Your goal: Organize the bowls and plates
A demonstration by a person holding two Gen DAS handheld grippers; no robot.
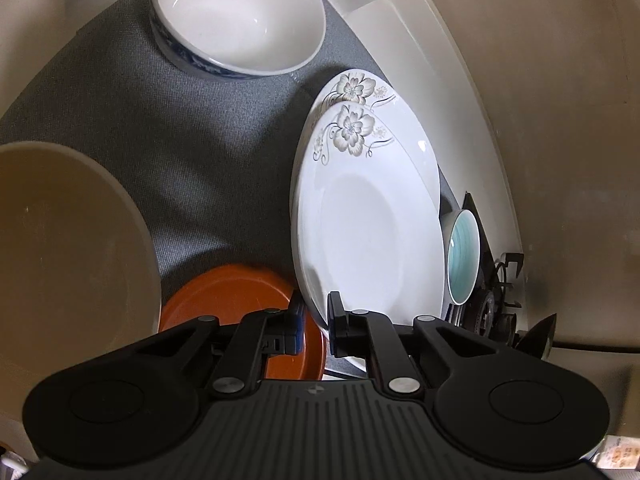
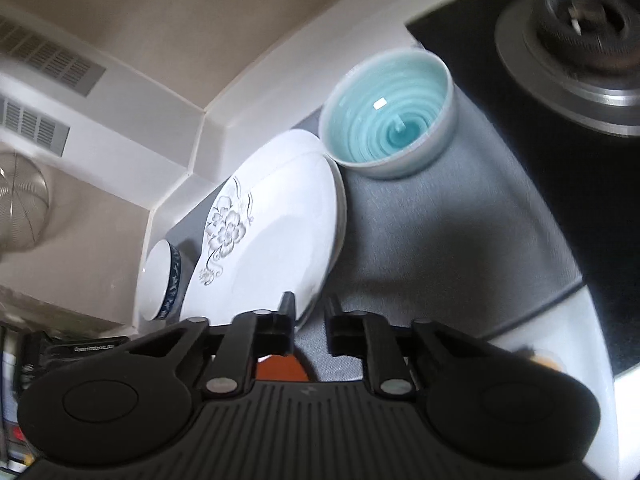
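Note:
Two stacked white floral plates lie on a grey mat. My left gripper has its jaws on either side of the top plate's near rim, shut on it. A white bowl with blue trim sits at the far side. An orange-brown plate lies under the left finger. A beige bowl is at the left. A teal bowl stands right of the plates. In the right wrist view my right gripper is slightly open and empty, near the floral plates, with the teal bowl beyond.
A gas stove burner lies right of the mat, also in the left view. White counter edge and wall bound the far side. A wire strainer hangs at the left.

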